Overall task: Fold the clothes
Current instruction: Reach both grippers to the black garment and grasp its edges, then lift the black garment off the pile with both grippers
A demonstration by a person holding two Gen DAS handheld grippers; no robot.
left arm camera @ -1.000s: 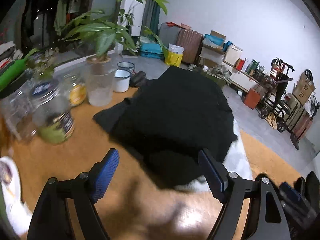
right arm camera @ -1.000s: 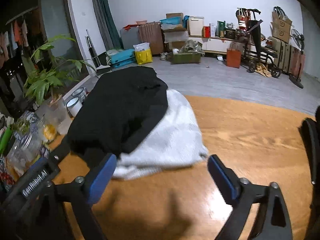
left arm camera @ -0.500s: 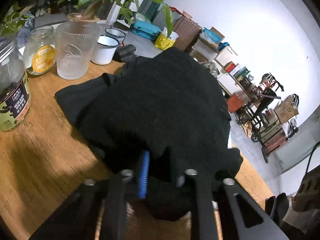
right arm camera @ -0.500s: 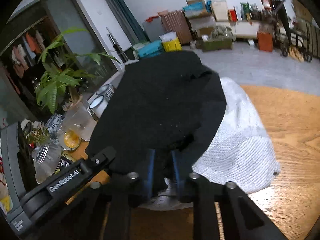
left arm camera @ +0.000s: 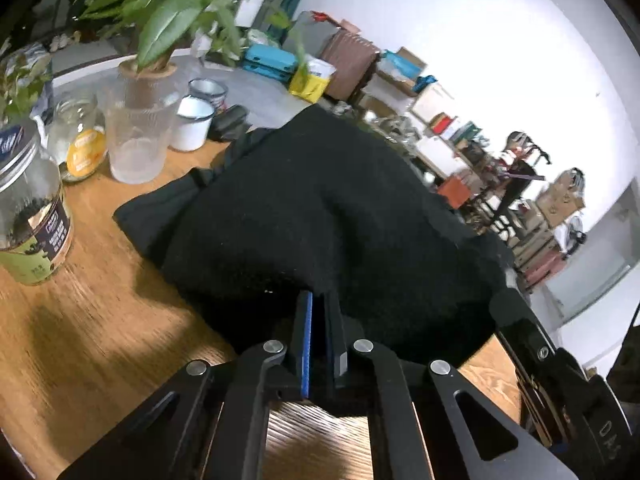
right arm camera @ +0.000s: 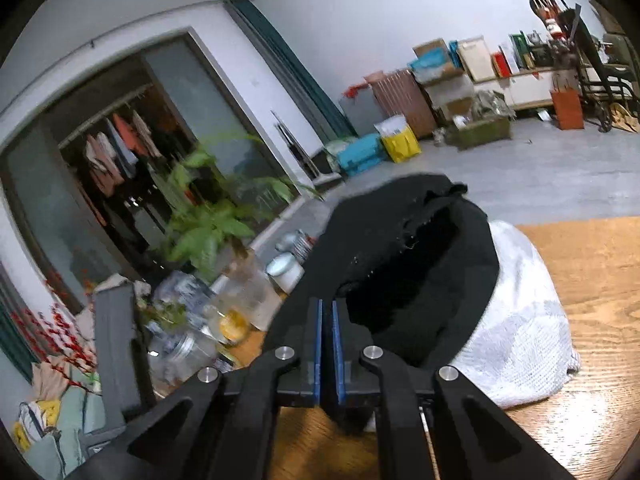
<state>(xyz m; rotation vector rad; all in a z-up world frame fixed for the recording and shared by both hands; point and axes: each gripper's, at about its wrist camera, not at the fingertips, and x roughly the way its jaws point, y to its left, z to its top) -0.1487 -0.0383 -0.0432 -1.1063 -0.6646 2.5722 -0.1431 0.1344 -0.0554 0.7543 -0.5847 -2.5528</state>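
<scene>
Left wrist view: our left tool has its two blue pads pressed together on the near edge of the black garment. The cloth goes right in between the pads, so we are pinching it. In the right wrist view, our right tool is pressed together too, and it pinches another bit of the same black edge.

The black garment sits in a big heap on the wooden table. It spreads away from both tools, up and forward. Its near edge is at our pads and the rest of it is farther off. It lies on top of a white garment, which peeks out on the right side.

We think the step now is to lift this black edge so we can spread it out or fold it over. To do it well, we should keep both tools squeezed tight so the cloth does not slip. We should lift both sides together and keep them level, so the edge stays straight. We should pull gently, so the white garment stays down on the table.

We must watch the left side. The clear glass cup, the jars and the white mug stand near the cloth there. A swinging sleeve could knock them over.
</scene>
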